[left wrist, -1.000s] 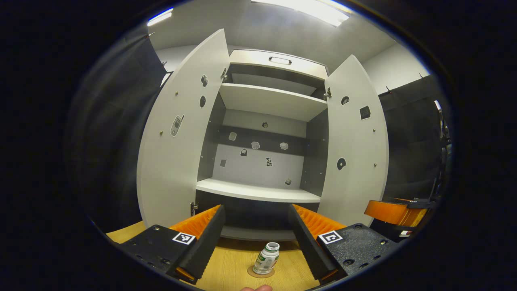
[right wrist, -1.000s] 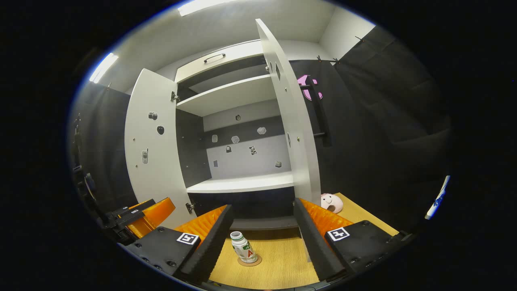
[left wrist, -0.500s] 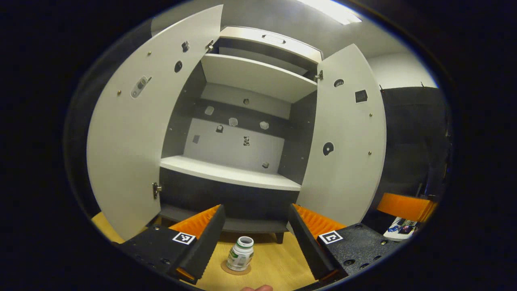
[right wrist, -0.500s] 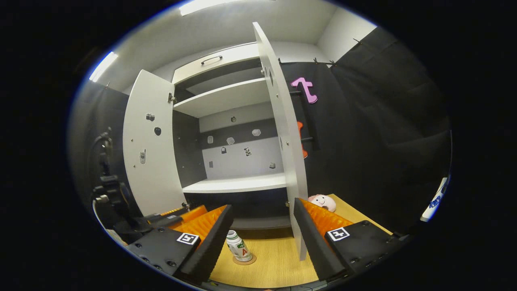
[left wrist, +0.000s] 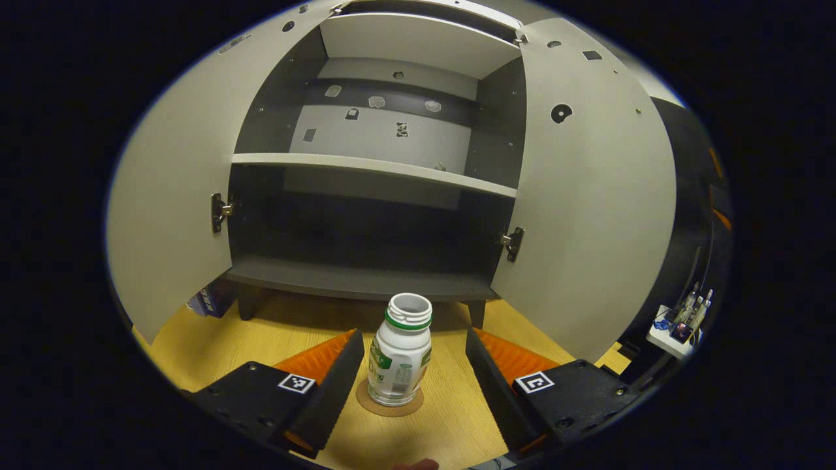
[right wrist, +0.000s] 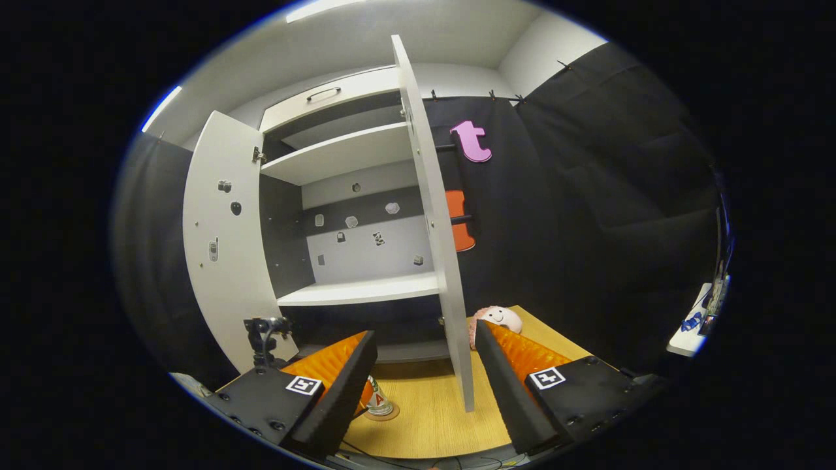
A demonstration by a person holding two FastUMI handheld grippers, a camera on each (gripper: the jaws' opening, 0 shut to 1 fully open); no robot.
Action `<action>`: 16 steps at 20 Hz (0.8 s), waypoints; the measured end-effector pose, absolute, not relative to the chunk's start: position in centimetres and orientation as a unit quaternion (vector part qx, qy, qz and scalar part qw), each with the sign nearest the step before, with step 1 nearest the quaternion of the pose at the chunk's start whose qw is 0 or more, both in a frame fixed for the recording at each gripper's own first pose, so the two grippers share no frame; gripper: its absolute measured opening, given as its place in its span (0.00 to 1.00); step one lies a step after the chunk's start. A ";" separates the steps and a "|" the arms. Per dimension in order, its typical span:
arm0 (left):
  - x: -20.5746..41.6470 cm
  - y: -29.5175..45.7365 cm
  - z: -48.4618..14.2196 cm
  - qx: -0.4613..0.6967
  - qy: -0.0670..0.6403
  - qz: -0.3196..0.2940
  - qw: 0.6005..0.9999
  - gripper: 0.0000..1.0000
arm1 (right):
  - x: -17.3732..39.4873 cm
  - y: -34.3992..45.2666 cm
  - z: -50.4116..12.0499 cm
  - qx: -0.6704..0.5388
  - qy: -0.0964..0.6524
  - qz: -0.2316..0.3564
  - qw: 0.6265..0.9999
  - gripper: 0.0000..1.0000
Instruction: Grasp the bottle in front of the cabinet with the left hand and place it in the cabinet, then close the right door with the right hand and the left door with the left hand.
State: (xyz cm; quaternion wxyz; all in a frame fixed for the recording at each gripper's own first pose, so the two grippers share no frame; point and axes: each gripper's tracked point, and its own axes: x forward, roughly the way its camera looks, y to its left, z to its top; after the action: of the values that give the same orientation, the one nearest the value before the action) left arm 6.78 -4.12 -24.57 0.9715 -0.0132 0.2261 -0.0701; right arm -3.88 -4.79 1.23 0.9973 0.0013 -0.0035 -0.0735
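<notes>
On the table (left wrist: 307,329), before the open cabinet (left wrist: 366,277), the bottle (left wrist: 399,351) stands upright, mouth up, between the left hand-held gripper (left wrist: 413,365)'s spread fingers, untouched. Right hand-held gripper (right wrist: 424,365) likewise apart.

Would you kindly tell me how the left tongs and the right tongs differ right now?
The left tongs flank the bottle, ungripped; the right tongs sit farther from it. The left tongs face into the cabinet; the right tongs face the right door edge-on. Both are open.
</notes>
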 end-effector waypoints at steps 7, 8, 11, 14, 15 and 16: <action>8.6 -2.9 -30.2 -0.011 0.263 -0.050 0.964 0.96 | -4.6 -5.6 1.2 -0.004 0.003 -0.093 0.996 0.99; 8.6 -3.0 -30.6 -0.010 0.265 -0.054 0.963 0.96 | -4.8 -5.6 1.3 -0.002 0.002 -0.094 0.996 0.99; 8.3 -3.4 -31.3 -0.005 0.274 -0.072 0.959 0.84 | -4.7 -5.6 1.2 0.000 0.003 -0.093 0.996 0.99; 7.5 -4.3 -29.6 -0.015 0.270 -0.094 0.958 0.78 | -4.6 -5.4 1.2 0.003 0.002 -0.089 0.996 0.99; 7.1 -4.6 -28.1 -0.008 0.261 -0.100 0.960 0.77 | -4.6 -5.3 1.2 0.004 0.002 -0.087 0.996 0.99; 6.9 -4.8 -26.4 0.004 0.247 -0.103 0.964 0.77 | -4.6 -5.3 1.2 0.004 0.002 -0.086 0.996 0.99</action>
State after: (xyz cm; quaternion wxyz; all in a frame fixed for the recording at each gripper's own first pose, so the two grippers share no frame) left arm 6.93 -4.76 -26.45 0.9635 0.0043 0.2469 -0.1032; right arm -4.55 -5.30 1.18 0.9963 0.0042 0.0020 -0.0857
